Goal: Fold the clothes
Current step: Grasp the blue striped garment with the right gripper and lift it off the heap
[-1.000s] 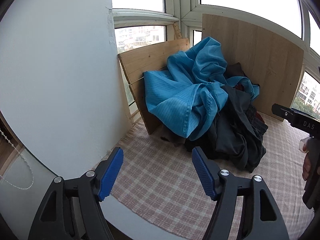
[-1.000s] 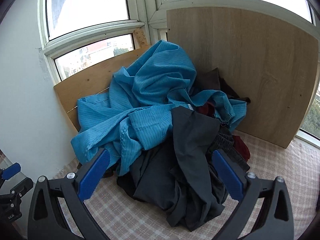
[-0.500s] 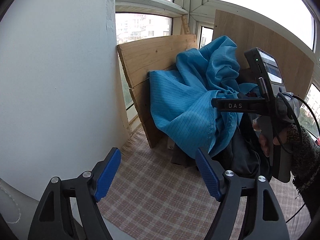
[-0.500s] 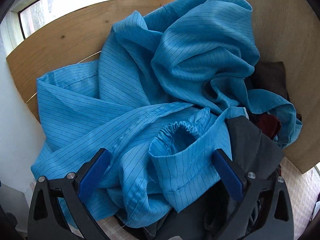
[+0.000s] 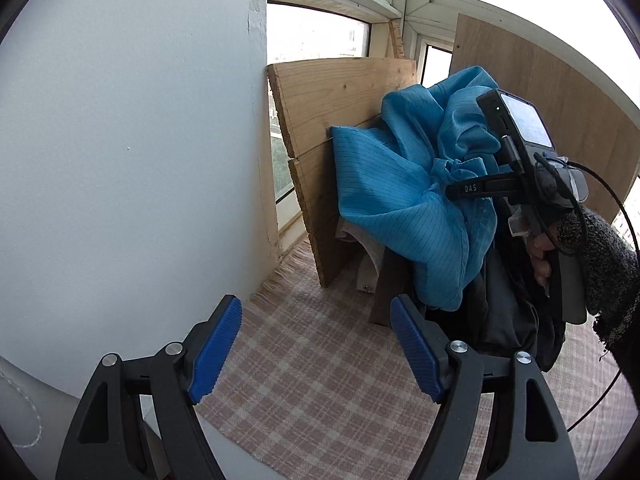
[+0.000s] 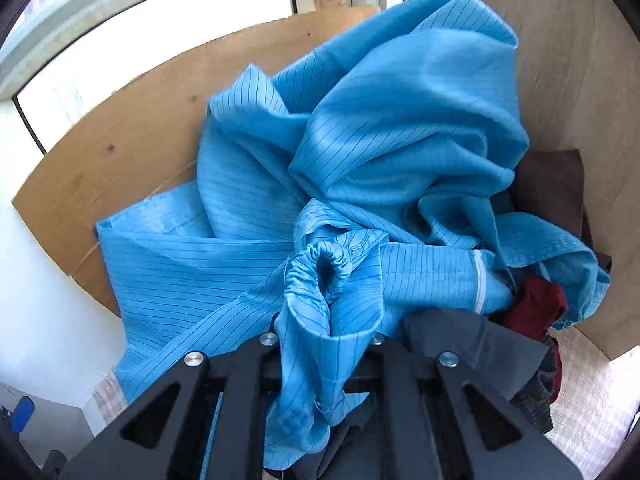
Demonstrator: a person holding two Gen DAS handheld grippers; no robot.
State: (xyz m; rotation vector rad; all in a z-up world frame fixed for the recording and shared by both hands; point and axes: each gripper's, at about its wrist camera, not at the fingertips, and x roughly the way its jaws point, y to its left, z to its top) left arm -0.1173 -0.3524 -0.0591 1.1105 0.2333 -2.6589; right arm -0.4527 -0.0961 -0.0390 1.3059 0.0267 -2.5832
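A crumpled blue pinstriped garment [image 6: 360, 168] lies on top of a heap of dark clothes in the corner between two wooden boards. My right gripper [image 6: 324, 344] is shut on the blue garment's elastic cuff [image 6: 324, 268], with cloth bunched between its jaws. In the left wrist view the right gripper [image 5: 452, 192] bites into the blue garment [image 5: 400, 208]. My left gripper [image 5: 316, 356] is open and empty, low over the checked cloth [image 5: 320, 380], left of the heap.
A dark grey garment [image 6: 472, 344] and a dark red one [image 6: 536, 304] lie under the blue one. Wooden boards [image 5: 340, 92] lean against the windows behind the heap. A white wall [image 5: 120, 160] stands close on the left.
My right gripper moved into the heap and closed on the blue cuff. My left gripper drifted slightly closer to the heap and stayed open.
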